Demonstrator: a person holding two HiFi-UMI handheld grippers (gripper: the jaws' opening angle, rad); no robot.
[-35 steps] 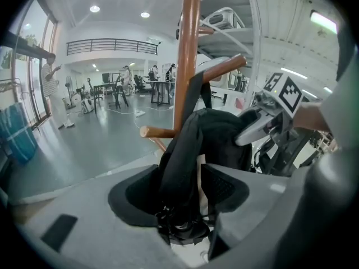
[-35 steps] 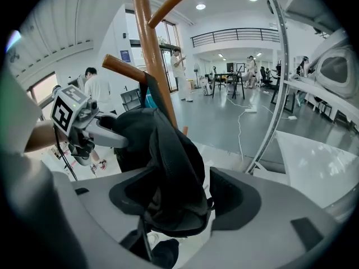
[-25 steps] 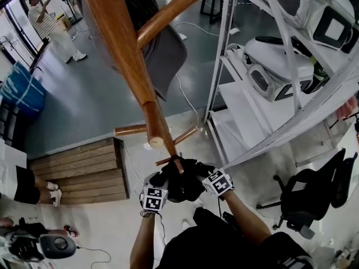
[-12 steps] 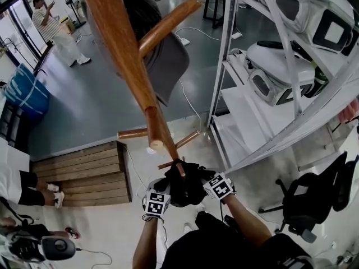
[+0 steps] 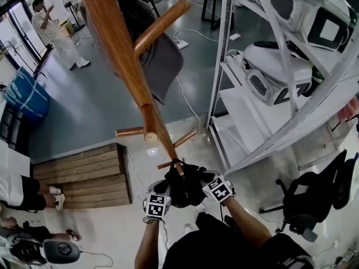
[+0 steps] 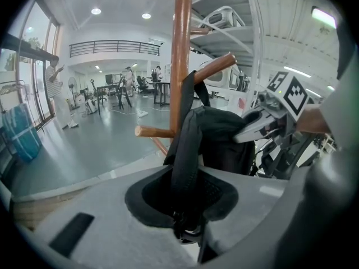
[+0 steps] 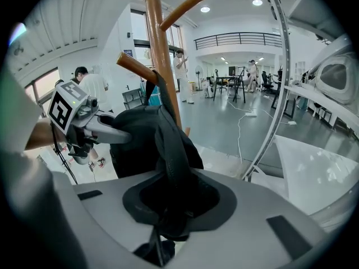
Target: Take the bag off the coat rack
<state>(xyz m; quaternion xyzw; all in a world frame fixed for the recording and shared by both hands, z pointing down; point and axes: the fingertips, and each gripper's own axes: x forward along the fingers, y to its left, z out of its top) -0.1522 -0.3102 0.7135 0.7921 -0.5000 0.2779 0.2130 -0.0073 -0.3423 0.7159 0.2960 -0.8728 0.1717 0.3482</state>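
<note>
A black bag [image 5: 182,184] hangs low on the brown wooden coat rack [image 5: 120,55], its straps looped over a short peg [image 6: 216,69]. My left gripper [image 5: 168,186] is at the bag's left side. In the left gripper view its jaws [image 6: 188,223] are closing and pinch a black strap [image 6: 185,150] that runs up to the peg. My right gripper [image 5: 197,179] is at the bag's right side. Its jaws [image 7: 165,223] are closing too, with another strap [image 7: 171,150] pinched between them. Each gripper shows in the other's view, pressed against the bag.
A white metal shelf unit [image 5: 224,66] stands close on the right of the rack. Wooden steps [image 5: 78,172] lie to the left, and a black office chair [image 5: 308,195] stands at the right. A grey chair [image 5: 162,55] sits behind the pole. A person [image 5: 50,27] stands far off.
Both grippers and the bag stay at the same spot low on the rack. Only the head view has shifted slightly, and the legs at the left edge have moved.
</note>
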